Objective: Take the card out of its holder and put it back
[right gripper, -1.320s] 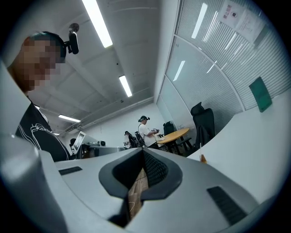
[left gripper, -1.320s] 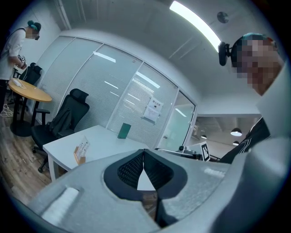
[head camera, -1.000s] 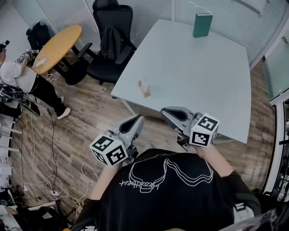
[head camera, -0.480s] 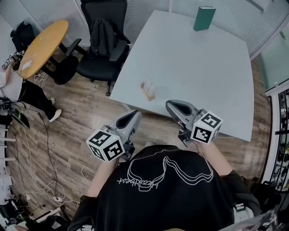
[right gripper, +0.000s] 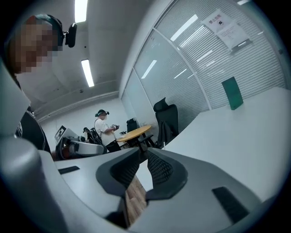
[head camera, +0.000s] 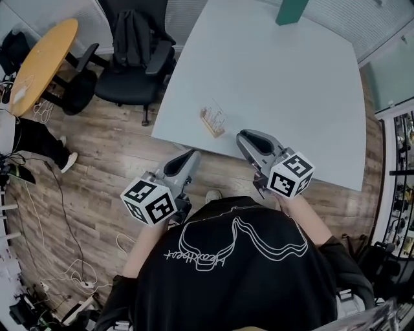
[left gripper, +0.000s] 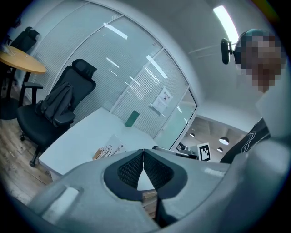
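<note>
- The card stands upright in its card holder, a small wooden block. It has not been taken out.
- The holder sits on the pale tabletop, close to the near left edge. In the left gripper view it shows just above the jaws.
- The right hand-held gripper reaches over the near edge of the tabletop, to the right of the holder and clear of it. Its jaws have just been opening and now stand slightly apart, with nothing between them.
- The left hand-held gripper hangs over the wood floor, just short of the table edge and nearer the person than the holder. Its jaws are pressed together at the tips and hold nothing.
- A green book stands upright at the far end of the tabletop, well apart from the holder.
- A black office chair with dark cloth draped on it stands off the table's left side.
- A round wooden table is farther left.
- In the right gripper view, a second person in a white shirt stands by that round table.
</note>
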The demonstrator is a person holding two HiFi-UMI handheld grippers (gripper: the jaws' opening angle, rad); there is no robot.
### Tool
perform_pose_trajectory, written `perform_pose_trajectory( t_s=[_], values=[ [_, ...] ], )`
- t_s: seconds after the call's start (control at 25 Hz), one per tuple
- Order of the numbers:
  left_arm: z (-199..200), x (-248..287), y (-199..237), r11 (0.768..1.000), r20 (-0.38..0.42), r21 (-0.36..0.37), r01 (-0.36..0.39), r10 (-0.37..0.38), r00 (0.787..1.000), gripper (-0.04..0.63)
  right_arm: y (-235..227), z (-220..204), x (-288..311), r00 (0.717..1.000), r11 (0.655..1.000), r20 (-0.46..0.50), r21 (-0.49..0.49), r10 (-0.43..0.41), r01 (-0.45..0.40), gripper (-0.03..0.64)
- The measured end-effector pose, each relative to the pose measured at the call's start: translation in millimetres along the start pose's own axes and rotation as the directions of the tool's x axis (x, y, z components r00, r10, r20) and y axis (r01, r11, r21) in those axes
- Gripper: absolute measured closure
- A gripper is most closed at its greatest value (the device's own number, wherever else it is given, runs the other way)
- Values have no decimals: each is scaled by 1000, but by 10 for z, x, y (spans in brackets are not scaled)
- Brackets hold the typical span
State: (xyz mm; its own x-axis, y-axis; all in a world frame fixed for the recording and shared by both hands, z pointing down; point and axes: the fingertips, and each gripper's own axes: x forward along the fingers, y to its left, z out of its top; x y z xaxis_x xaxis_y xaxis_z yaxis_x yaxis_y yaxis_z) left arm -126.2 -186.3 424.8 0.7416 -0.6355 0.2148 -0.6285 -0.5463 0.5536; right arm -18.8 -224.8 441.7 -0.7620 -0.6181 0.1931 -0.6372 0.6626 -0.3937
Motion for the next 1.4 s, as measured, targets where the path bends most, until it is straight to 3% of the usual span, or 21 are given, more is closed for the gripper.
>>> perform_pose_trajectory(
  t_s=[0.16, 0.56, 0.88, 1.4],
  values=[
    [-22, 32, 136, 1000, -16, -16, 8, -8, 1000, 581, -124, -180, 176, 998, 998, -43, -45, -44, 43, 541],
    [-73, 61, 433, 999, -42, -49, -14, 12, 999, 581, -554, -621, 607, 985, 991, -110, -19, -131, 129, 476],
    [-87, 53, 645, 995, -48, -91, -38, 34, 998, 581, -684, -808, 916, 978, 989, -149, -1, -146, 147, 492],
    [-149, -12, 796, 991, -51, -119, -59, 54, 997, 581, -802, -834, 1193, 967, 976, -133, -34, -216, 214, 534]
  ],
)
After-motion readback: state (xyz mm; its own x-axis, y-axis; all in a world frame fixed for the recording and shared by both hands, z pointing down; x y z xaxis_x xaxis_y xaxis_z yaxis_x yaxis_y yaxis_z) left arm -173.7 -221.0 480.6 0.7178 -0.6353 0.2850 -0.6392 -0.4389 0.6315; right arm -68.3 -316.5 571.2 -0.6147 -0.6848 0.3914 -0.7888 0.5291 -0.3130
